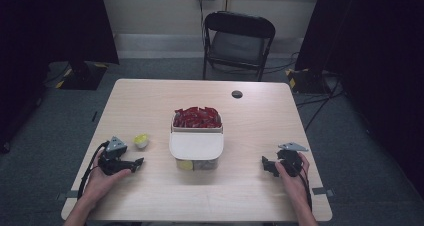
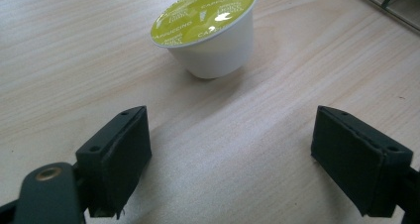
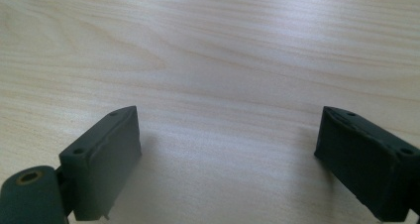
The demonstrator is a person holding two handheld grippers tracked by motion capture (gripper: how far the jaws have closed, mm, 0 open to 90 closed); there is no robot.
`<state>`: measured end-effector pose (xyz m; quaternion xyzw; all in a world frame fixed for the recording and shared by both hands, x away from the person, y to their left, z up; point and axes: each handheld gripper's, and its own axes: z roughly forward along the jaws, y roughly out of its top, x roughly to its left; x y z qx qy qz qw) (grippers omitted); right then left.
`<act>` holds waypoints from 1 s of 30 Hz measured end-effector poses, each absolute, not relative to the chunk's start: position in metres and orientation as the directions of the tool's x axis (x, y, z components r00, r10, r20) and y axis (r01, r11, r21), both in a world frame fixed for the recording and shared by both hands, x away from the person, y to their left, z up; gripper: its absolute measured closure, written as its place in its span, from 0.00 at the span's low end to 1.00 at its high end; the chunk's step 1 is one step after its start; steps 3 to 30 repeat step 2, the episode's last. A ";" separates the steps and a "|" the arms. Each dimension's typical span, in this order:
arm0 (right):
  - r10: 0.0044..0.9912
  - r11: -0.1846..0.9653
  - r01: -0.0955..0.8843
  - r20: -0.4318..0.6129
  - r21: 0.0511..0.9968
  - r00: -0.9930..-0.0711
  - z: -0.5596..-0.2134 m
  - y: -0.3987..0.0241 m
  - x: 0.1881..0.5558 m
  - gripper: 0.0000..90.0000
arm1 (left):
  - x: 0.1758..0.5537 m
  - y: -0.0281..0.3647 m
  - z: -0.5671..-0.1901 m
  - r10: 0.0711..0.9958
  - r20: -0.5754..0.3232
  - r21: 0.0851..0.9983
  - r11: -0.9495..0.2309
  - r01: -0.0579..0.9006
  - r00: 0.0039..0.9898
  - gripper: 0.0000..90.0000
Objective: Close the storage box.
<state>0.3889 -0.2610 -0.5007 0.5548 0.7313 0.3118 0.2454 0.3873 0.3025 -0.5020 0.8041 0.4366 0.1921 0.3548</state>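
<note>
While both claws gape empty, white coffee capsule (image 2: 210, 33), glossy lime-green foil lid, upright on table (image 2: 74, 60)

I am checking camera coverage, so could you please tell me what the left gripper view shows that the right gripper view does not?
The left gripper view alone has a white coffee capsule with a green foil lid printed "cappuccino", standing lid up on the table ahead of the left gripper, apart from its jaws. The right gripper view alone has the right gripper, with bare wood between and ahead of its jaws. Both share the light wooden table and a pair of black jaws standing wide open, holding nothing.
</note>
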 end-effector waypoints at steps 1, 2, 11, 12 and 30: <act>0.965 0.190 0.659 -0.014 0.728 -0.263 -0.501 -0.261 0.389 0.09 | 0.387 0.303 -0.502 0.839 -0.001 0.738 -0.367 0.566 0.545 0.17; 0.966 0.189 0.661 -0.016 0.726 -0.260 -0.501 -0.261 0.390 0.08 | 0.387 0.303 -0.502 0.838 -0.001 0.738 -0.367 0.566 0.545 0.17; 0.966 0.189 0.661 -0.016 0.726 -0.260 -0.501 -0.261 0.390 0.08 | 0.387 0.303 -0.502 0.838 -0.001 0.738 -0.367 0.566 0.545 0.17; 0.966 0.189 0.661 -0.016 0.726 -0.260 -0.501 -0.261 0.390 0.08 | 0.387 0.303 -0.502 0.838 -0.001 0.738 -0.367 0.566 0.545 0.17; 0.966 0.189 0.661 -0.016 0.726 -0.260 -0.501 -0.261 0.390 0.08 | 0.387 0.303 -0.502 0.838 -0.001 0.738 -0.367 0.566 0.545 0.17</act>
